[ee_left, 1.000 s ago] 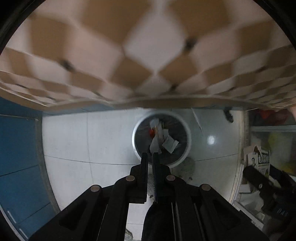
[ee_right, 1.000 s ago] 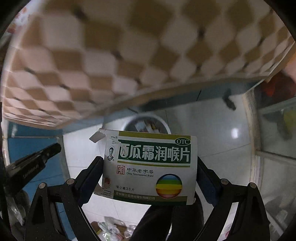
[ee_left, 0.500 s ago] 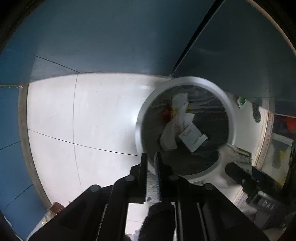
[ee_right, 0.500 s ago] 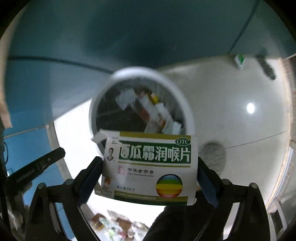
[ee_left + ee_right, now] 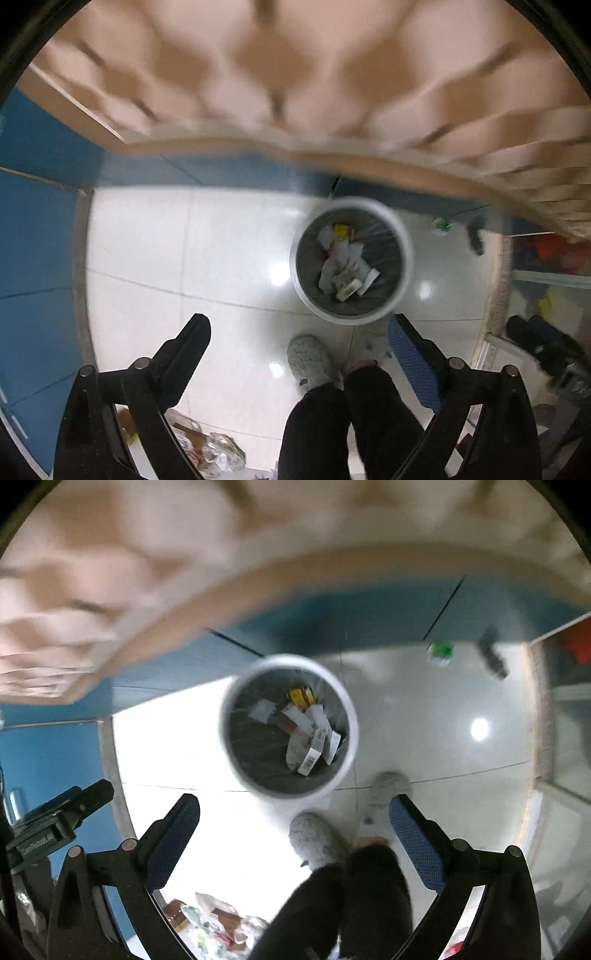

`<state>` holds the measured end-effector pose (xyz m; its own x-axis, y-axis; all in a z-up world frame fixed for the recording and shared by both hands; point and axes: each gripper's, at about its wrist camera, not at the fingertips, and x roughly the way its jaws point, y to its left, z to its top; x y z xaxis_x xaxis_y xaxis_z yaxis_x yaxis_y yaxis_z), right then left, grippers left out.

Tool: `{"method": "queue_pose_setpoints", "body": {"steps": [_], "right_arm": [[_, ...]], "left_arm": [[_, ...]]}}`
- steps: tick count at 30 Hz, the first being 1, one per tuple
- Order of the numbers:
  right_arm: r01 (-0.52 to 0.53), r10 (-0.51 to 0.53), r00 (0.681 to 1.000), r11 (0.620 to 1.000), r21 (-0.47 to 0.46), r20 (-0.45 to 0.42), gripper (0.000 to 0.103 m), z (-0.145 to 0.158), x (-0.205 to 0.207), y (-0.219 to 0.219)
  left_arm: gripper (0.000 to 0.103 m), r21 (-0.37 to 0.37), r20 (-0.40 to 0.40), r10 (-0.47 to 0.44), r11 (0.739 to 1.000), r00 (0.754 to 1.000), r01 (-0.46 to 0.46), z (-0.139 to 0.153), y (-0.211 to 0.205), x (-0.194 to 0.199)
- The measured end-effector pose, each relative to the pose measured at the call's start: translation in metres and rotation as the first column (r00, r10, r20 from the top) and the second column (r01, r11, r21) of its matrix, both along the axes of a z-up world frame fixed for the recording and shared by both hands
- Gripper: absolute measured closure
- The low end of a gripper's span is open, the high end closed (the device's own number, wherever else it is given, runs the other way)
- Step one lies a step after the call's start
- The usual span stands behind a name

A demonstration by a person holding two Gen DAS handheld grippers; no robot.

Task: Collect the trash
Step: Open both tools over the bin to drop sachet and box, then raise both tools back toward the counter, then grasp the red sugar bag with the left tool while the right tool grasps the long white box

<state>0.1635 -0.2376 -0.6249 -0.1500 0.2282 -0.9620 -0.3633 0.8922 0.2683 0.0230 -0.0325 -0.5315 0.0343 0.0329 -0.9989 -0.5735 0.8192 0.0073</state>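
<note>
White glossy floor tiles (image 5: 155, 258) fill the middle of both views, with blue panels (image 5: 33, 229) behind and a blurred checkered table (image 5: 295, 74) edge sweeping across the top of each frame.

The round white trash bin (image 5: 406, 251) stands on the floor, right of centre in the left wrist view and near the centre of the right wrist view (image 5: 351, 716). It is lined with a dark bag and holds a heap of small cartons and paper scraps (image 5: 308, 734).

The left tongs (image 5: 299, 332) stand wide apart with nothing between them. The right tongs (image 5: 295, 812) are likewise spread and empty. The person's grey slippers (image 5: 314, 838) sit just beside the bin at lower centre.

With both tongs empty above the bin, the step in hand looks like going back for more. A small green-and-white item (image 5: 439, 651) lies on the floor at upper right, well apart from the bin, and a pile of clear wrappers and packets (image 5: 214, 926) lies at the bottom edge. Doing this well likely means keeping the tongs spread on approach, closing squarely across a flat face of one piece, then releasing only once directly above the bin's mouth.

Little writing is readable: a barcode shows on one carton in the bin, but the motion blur hides all brand text.
</note>
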Motion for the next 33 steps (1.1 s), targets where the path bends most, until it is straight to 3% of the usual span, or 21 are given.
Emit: {"method": "queue_pose_setpoints", "body": {"steps": [1, 4, 8, 11, 14, 18, 22, 27, 28, 29, 31, 33], "right_arm": [[-0.002, 0.001, 1.000, 1.000, 0.019, 0.017, 0.000, 0.032, -0.001, -0.003], [-0.014, 0.005, 0.995, 0.996, 0.085, 0.103, 0.000, 0.154, -0.001, -0.009], [-0.011, -0.029, 0.975, 0.984, 0.179, 0.220, 0.000, 0.277, 0.014, -0.009], [0.003, -0.076, 0.954, 0.969, 0.246, 0.290, 0.000, 0.342, 0.045, -0.004], [0.017, -0.116, 0.932, 0.961, 0.278, 0.345, 0.000, 0.383, 0.089, 0.005], [0.028, -0.130, 0.924, 0.961, 0.275, 0.361, 0.000, 0.401, 0.166, 0.019], [0.018, -0.104, 0.930, 0.971, 0.239, 0.352, 0.000, 0.394, 0.256, 0.040], [-0.052, -0.020, 0.927, 0.982, 0.182, 0.374, 0.000, 0.367, 0.378, 0.084], [-0.068, -0.001, 0.925, 0.983, 0.169, 0.379, 0.000, 0.362, 0.399, 0.094], [-0.079, 0.012, 0.924, 0.984, 0.162, 0.381, 0.000, 0.357, 0.416, 0.102], [-0.106, 0.038, 0.923, 0.982, 0.158, 0.384, 0.000, 0.346, 0.452, 0.121], [-0.123, 0.053, 0.922, 0.979, 0.161, 0.383, 0.001, 0.337, 0.477, 0.137]], "left_arm": [[0.005, 0.015, 0.018, -0.008, 1.000, 1.000, 0.008, 0.023, -0.002, -0.002], [0.005, 0.083, 0.134, -0.041, 0.996, 0.990, 0.030, 0.132, -0.010, -0.004], [0.005, 0.144, 0.274, -0.049, 0.990, 0.961, 0.010, 0.228, 0.003, 0.022], [0.005, 0.119, 0.317, 0.017, 0.991, 0.948, -0.057, 0.256, 0.029, 0.057], [0.005, 0.006, 0.334, 0.131, 0.990, 0.934, -0.141, 0.256, 0.061, 0.105], [0.006, -0.113, 0.277, 0.256, 0.966, 0.926, -0.233, 0.222, 0.096, 0.183], [0.007, -0.145, 0.247, 0.347, 0.936, 0.905, -0.320, 0.199, 0.112, 0.240], [0.010, -0.096, 0.222, 0.386, 0.923, 0.896, -0.373, 0.185, 0.130, 0.299], [0.014, -0.085, 0.214, 0.392, 0.920, 0.895, -0.383, 0.182, 0.132, 0.306], [0.026, -0.076, 0.208, 0.397, 0.918, 0.894, -0.390, 0.178, 0.133, 0.312], [0.034, -0.016, 0.201, 0.393, 0.917, 0.897, -0.398, 0.177, 0.133, 0.324], [0.046, 0.089, 0.190, 0.357, 0.921, 0.915, -0.378, 0.177, 0.129, 0.336]]}}
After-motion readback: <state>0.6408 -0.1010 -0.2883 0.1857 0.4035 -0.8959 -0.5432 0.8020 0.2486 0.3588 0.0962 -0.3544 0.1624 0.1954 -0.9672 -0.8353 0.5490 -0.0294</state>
